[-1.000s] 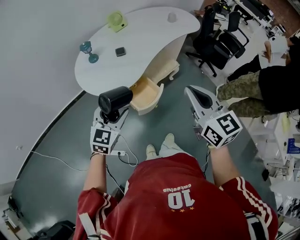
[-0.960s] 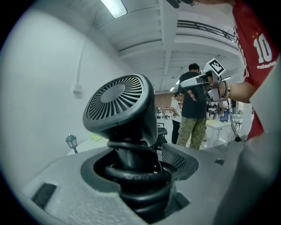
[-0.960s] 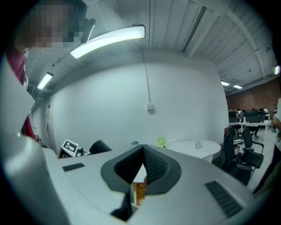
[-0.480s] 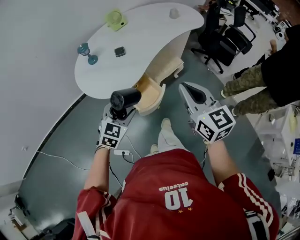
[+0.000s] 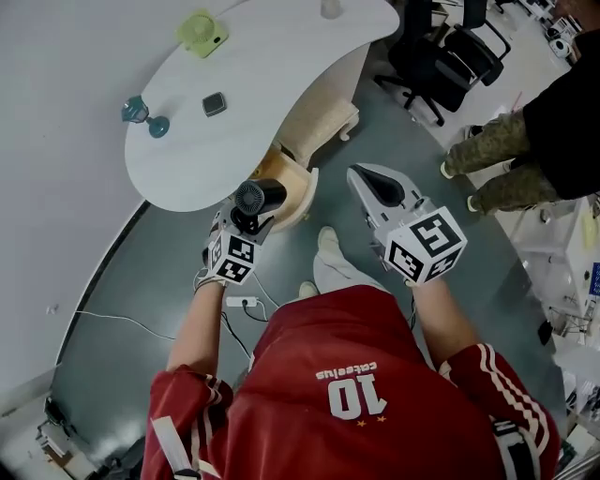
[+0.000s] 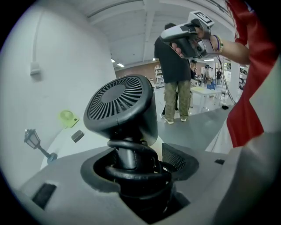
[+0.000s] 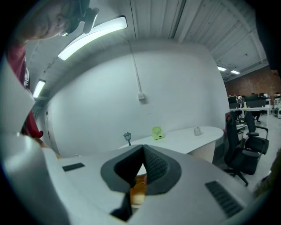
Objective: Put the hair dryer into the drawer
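The black hair dryer (image 5: 259, 198) sits in my left gripper (image 5: 246, 221), its round grille end uppermost and its cord coiled round the handle. It hangs just above the near left edge of the open wooden drawer (image 5: 302, 192) under the white table (image 5: 272, 84). In the left gripper view the hair dryer (image 6: 120, 110) fills the middle, and the left gripper (image 6: 131, 165) is closed round its handle and cord. My right gripper (image 5: 364, 180) is shut and empty, to the right of the drawer. Through the right gripper (image 7: 142, 150) a strip of the drawer (image 7: 138, 190) shows.
On the table stand a green fan (image 5: 202, 30), a small teal lamp figure (image 5: 141, 112), a dark box (image 5: 214, 103) and a cup (image 5: 330, 7). Office chairs (image 5: 441, 47) and a standing person (image 5: 506, 159) are at the right. A cable and power strip (image 5: 242, 302) lie on the floor.
My left gripper has carried the hair dryer down and toward the drawer, tilting it. The right gripper has moved down and left, closer to the drawer.
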`<state>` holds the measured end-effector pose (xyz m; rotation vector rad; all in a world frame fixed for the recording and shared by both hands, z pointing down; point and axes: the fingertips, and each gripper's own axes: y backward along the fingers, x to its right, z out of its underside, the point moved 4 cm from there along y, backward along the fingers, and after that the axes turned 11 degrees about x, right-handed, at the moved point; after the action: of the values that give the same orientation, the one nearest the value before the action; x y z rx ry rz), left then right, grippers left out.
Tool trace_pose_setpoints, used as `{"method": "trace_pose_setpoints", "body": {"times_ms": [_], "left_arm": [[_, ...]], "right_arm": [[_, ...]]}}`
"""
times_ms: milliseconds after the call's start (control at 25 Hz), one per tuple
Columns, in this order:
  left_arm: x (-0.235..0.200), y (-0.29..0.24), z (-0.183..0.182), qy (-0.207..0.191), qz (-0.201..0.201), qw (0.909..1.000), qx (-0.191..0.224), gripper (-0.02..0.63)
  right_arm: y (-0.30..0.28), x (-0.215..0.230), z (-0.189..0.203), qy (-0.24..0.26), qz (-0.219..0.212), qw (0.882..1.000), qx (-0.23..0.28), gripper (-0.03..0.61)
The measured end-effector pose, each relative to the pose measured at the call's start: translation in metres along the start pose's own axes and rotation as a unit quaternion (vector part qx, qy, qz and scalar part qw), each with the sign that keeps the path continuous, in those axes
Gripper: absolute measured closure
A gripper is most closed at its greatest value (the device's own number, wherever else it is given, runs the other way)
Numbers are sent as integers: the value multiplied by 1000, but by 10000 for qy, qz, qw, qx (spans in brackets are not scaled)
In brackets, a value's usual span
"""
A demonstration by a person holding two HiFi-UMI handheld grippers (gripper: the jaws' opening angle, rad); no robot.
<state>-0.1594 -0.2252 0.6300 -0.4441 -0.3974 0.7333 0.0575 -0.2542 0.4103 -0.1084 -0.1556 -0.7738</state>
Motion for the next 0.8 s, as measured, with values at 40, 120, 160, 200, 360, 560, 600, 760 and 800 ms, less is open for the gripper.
{"method": "trace_pose_setpoints", "body": {"times_ms": [40, 120, 160, 200, 360, 560, 600, 760, 800], "left_arm": [[0, -9, 6, -150, 30, 9998, -81, 305], [1, -24, 17, -399, 134, 9989, -220, 305], [2, -32, 21, -490, 205, 9982, -266, 305], [3, -39, 25, -577, 276, 9975, -304, 305], [5, -65, 40, -956, 540, 9929, -454, 305], [3, -92, 62, -1193, 766, 9880, -618, 305], [1, -96, 66, -1181, 784, 9878, -645, 305], [1, -112, 80, -1176, 915, 9856, -801, 305], [2, -115, 82, -1184, 952, 9848, -846, 305]], "right_arm": [[-2, 5, 4, -20, 10, 10000, -40, 574], [-5, 12, 12, -46, 20, 9999, -127, 574], [-6, 15, 16, -48, 27, 9998, -169, 574], [-7, 18, 19, -48, 38, 9998, -208, 574], [-11, 30, 28, -97, 108, 9994, -319, 574], [-17, 35, 40, -100, 105, 9988, -469, 574], [-18, 36, 42, -106, 111, 9986, -503, 574], [-21, 41, 49, -131, 143, 9978, -632, 574], [-21, 41, 50, -128, 138, 9976, -661, 574]]}}
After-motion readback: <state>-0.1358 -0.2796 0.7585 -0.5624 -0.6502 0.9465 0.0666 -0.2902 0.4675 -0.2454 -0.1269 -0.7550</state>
